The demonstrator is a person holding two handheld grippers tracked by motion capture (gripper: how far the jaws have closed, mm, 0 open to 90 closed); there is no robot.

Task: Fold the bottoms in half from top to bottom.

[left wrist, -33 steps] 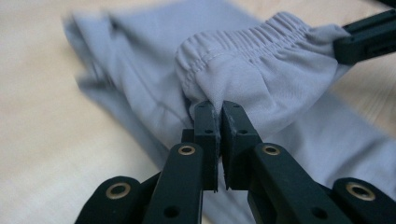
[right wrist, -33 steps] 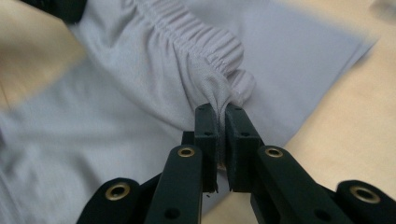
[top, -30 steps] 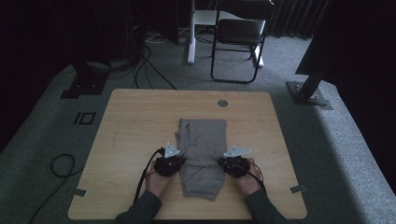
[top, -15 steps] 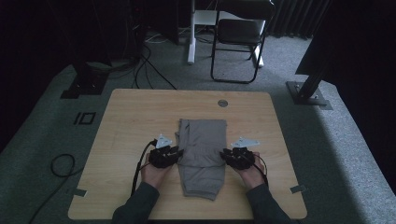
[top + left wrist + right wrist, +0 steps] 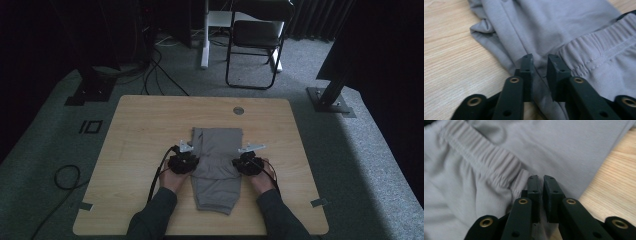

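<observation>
Grey trousers lie folded in the middle of the wooden table. My left gripper is at their left edge. In the left gripper view its jaws stand a little apart over the cloth beside the elastic waistband; they have just been closing and nothing is pinched between them. My right gripper is at the right edge. Its jaws have just closed almost together on the cloth's edge, below the waistband.
A round grommet sits in the table's far edge. Behind the table stand a folding chair and two stand bases. Cables lie on the floor at the left. Bare wood flanks the trousers.
Both hands have slid a little away from the person along the trousers' two sides. The trousers lie where they were.
</observation>
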